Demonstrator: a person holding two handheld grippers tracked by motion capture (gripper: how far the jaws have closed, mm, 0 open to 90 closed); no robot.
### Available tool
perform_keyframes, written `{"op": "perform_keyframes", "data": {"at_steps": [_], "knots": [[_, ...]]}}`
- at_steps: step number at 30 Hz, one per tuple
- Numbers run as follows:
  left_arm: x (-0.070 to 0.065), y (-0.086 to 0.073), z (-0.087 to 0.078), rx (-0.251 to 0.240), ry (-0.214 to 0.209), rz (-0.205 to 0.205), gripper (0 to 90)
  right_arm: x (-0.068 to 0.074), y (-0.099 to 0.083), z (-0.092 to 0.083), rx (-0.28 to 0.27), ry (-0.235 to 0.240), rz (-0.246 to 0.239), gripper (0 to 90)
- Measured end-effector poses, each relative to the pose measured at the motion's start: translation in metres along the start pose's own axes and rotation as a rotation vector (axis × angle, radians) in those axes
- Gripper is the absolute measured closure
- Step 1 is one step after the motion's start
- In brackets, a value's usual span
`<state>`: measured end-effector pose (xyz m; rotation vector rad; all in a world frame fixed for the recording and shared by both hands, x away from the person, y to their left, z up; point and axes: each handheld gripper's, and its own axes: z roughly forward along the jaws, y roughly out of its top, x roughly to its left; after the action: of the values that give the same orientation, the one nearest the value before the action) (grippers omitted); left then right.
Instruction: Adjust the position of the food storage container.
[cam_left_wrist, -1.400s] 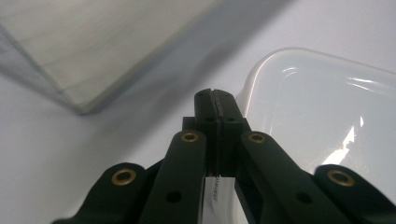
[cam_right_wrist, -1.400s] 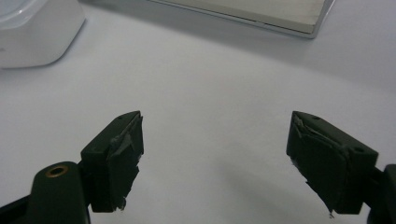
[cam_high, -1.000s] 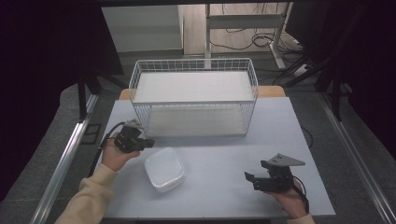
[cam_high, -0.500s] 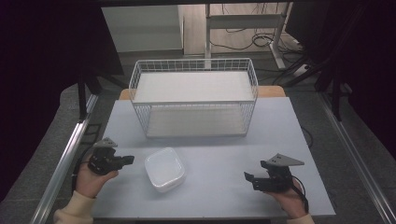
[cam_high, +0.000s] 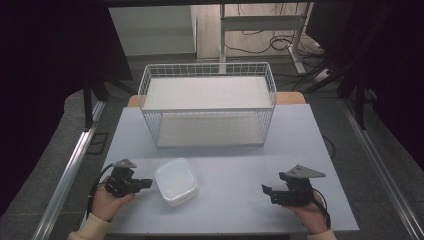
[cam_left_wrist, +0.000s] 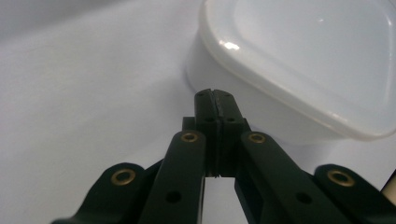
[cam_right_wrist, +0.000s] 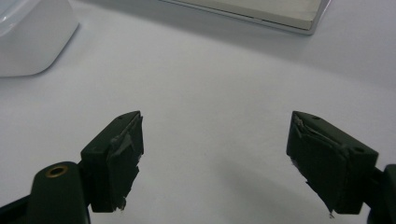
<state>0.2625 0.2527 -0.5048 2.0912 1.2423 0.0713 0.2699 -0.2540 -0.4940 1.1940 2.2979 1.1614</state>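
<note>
A white lidded plastic container (cam_high: 176, 180) sits on the pale table, left of centre near the front. My left gripper (cam_high: 146, 183) rests just left of it, jaws pressed together with nothing between them; in the left gripper view its tip (cam_left_wrist: 214, 95) almost meets the container's side wall (cam_left_wrist: 261, 107). Well off to the right, my right gripper (cam_high: 264, 191) stands open over bare table, its two pads (cam_right_wrist: 122, 140) far apart and nothing between them. The container's corner (cam_right_wrist: 28, 37) appears at the upper left of the right gripper view.
A white wire basket (cam_high: 207, 107) with a pale floor stands at the back centre of the table (cam_high: 235, 165). Its base edge (cam_right_wrist: 261, 14) crosses the top of the right gripper view. Dark floor and cables lie beyond the table.
My left gripper drew back from near the basket to the front left, then slid right toward the container. The right gripper and the container have stayed put.
</note>
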Motion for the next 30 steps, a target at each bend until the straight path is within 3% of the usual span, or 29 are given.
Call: {"op": "perform_keyframes", "data": {"at_steps": [30], "knots": [[-0.014,0.039,0.043,0.035,-0.034,0.025,90.0,0.0,0.0,0.0,0.005,-0.001,-0.003,18.6]]}}
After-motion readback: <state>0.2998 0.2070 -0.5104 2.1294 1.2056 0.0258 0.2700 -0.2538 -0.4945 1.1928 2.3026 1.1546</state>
